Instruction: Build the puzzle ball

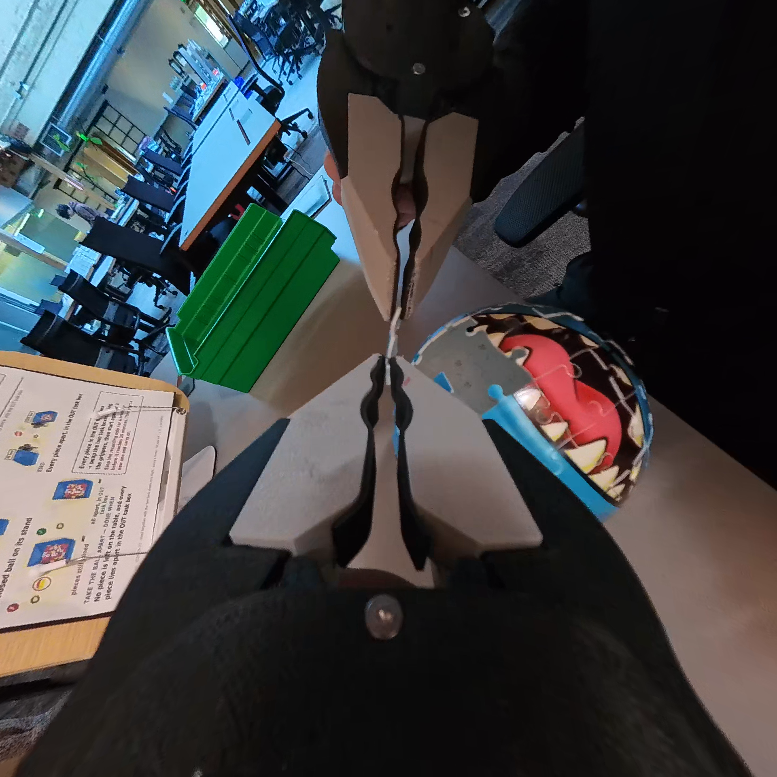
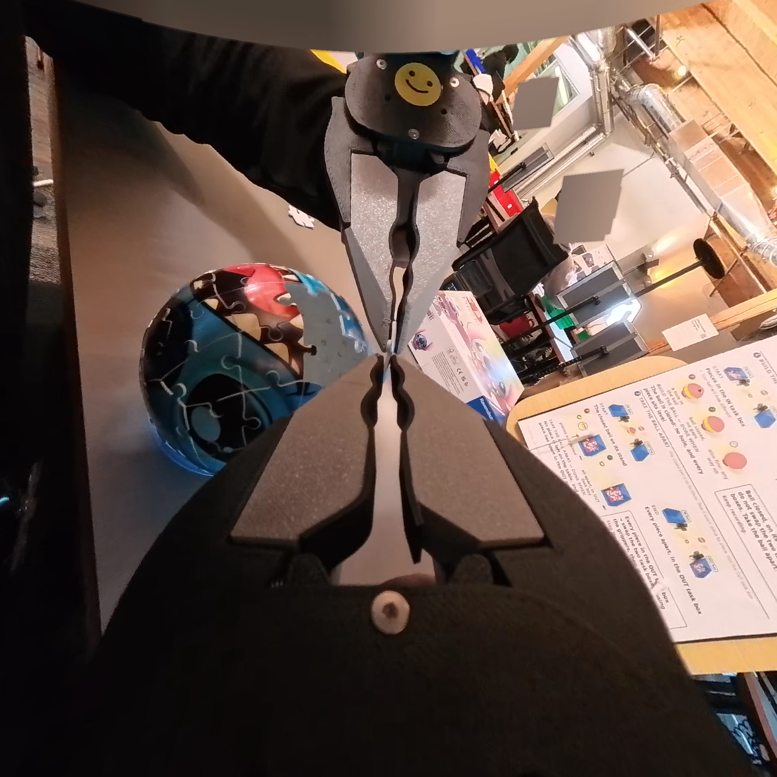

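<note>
Pinching one thin puzzle piece (image 1: 393,336) tip to tip, the left gripper (image 1: 387,365) and right gripper (image 2: 387,360) meet; the puzzle ball (image 1: 559,412) sits at three o'clock near the table edge (image 1: 714,437), a printed instruction sheet (image 1: 80,496) at nine.

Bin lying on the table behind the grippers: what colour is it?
Bright green all over. The bin shows best in the left wrist view.

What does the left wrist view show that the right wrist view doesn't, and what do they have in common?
Only the left wrist view shows the green bin.

Only the right wrist view shows the puzzle box, a loose piece on the table and the smiley sticker.

Both show the puzzle ball with a gap, the instruction sheet, and the left gripper and right gripper tip to tip, both pinching one thin white piece.
</note>
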